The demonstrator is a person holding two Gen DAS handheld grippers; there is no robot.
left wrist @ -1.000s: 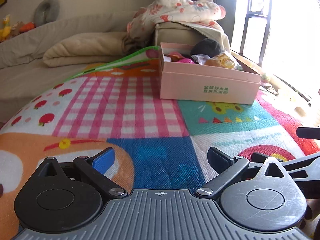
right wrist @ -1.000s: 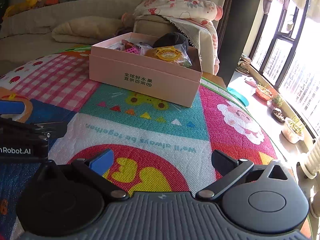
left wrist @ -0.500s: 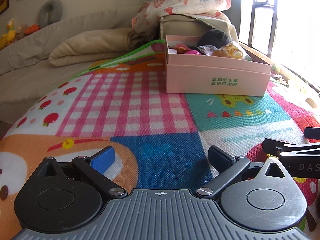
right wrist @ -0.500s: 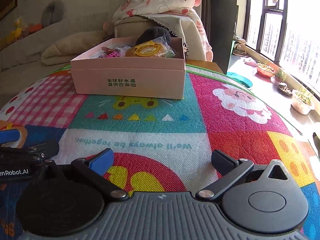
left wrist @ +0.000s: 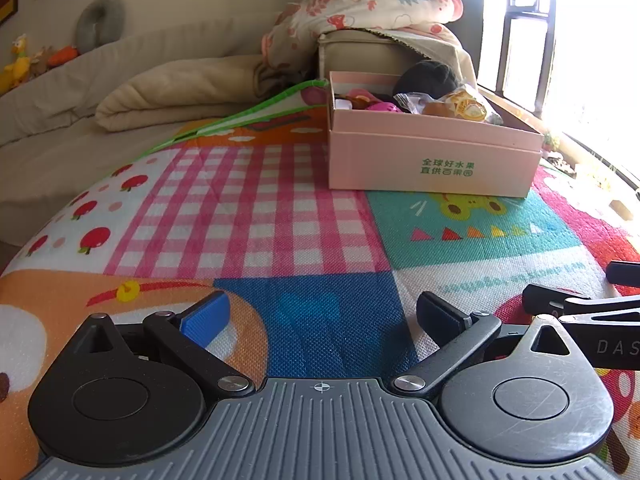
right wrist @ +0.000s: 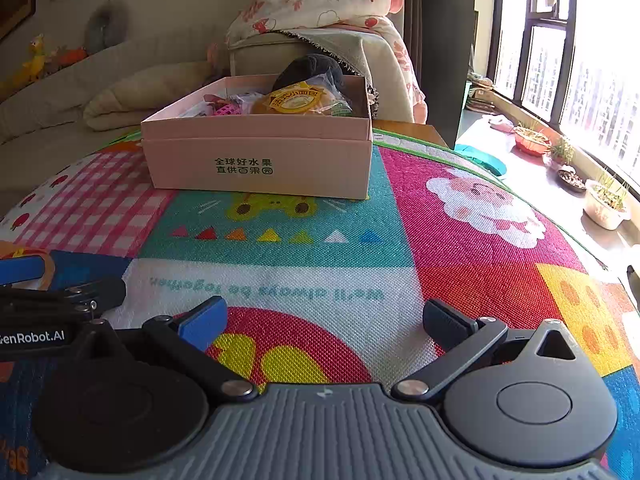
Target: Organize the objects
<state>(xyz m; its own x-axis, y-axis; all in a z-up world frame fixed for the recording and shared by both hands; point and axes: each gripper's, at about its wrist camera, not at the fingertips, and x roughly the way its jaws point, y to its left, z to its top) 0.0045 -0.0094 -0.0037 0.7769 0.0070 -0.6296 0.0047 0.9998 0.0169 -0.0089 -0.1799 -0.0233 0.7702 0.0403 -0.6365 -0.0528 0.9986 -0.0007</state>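
Hovering low over the colourful play mat (left wrist: 256, 216), the left gripper (left wrist: 320, 320) has its two fingers spread wide with nothing between them. Its blue-padded finger (left wrist: 206, 318) sits over an orange patch of the mat and the black one (left wrist: 440, 316) over the blue and white patches. Ahead of it and a little to its right, well apart from the fingertips, stands the pink cardboard box (left wrist: 432, 160), resting on the mat with green characters printed on its near wall. The right gripper (right wrist: 324, 322) is likewise spread and empty, held just above a red and yellow circle on the mat. From this side the box (right wrist: 260, 160) lies straight ahead and slightly to its left, again well apart. Inside the box are a wrapped yellow pastry (right wrist: 298, 100), a dark soft item (right wrist: 314, 70) behind it at the far wall, and a small pink toy (right wrist: 228, 110) to the pastry's left; other small pieces there are too jumbled to name. The two grippers sit side by side, each showing at the edge of the other's view. Beyond the box are a beige sofa (left wrist: 120, 80) and a flowered blanket (left wrist: 372, 0) heaped on its armrest. Far to the right of the right gripper, potted plants (right wrist: 604, 200) line a sunny window ledge.
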